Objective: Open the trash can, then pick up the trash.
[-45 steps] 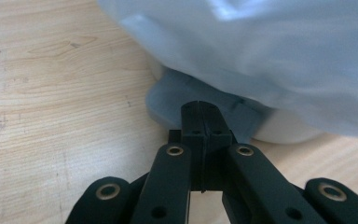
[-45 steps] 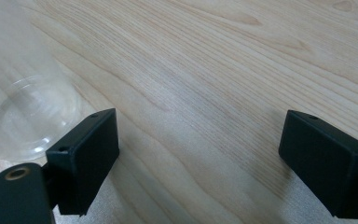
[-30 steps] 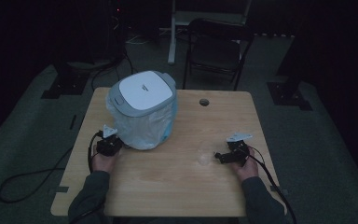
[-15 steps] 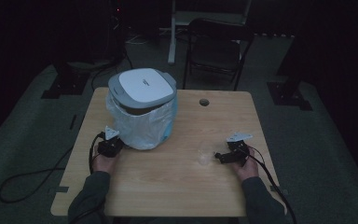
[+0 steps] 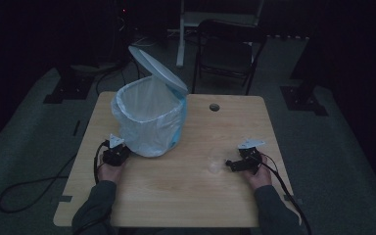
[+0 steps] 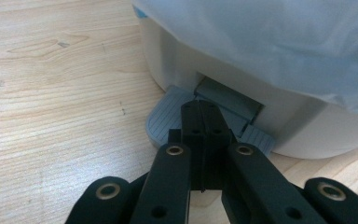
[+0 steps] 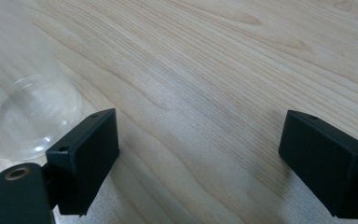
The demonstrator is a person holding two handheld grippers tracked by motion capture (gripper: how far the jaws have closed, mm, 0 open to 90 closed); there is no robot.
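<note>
A white pedal bin [image 5: 149, 117] lined with a pale plastic bag [image 6: 270, 42] stands on the left half of the wooden table [image 5: 191, 196], its lid [image 5: 157, 68] tipped up and back. At the bin's near left foot is my left gripper [image 5: 119, 152]. In the left gripper view my left gripper [image 6: 200, 112] is shut, its tips resting on the grey foot pedal [image 6: 164, 122]. My right gripper [image 5: 232, 164] lies on the table's right side, open [image 7: 205, 140] with nothing between its pads. A clear plastic cup [image 7: 32, 116] sits just outside its left jaw, also seen as the cup [image 5: 215, 165] in the high view.
A dark folding chair [image 5: 227, 54] stands behind the table. There is a cable hole [image 5: 214, 106] in the tabletop near its far edge. Cables trail from both grippers, one looping over the floor [image 5: 24, 188] on the left.
The bin's lid has swung from shut to fully raised, showing the bag-lined inside. Both hands have stayed about where they were.
</note>
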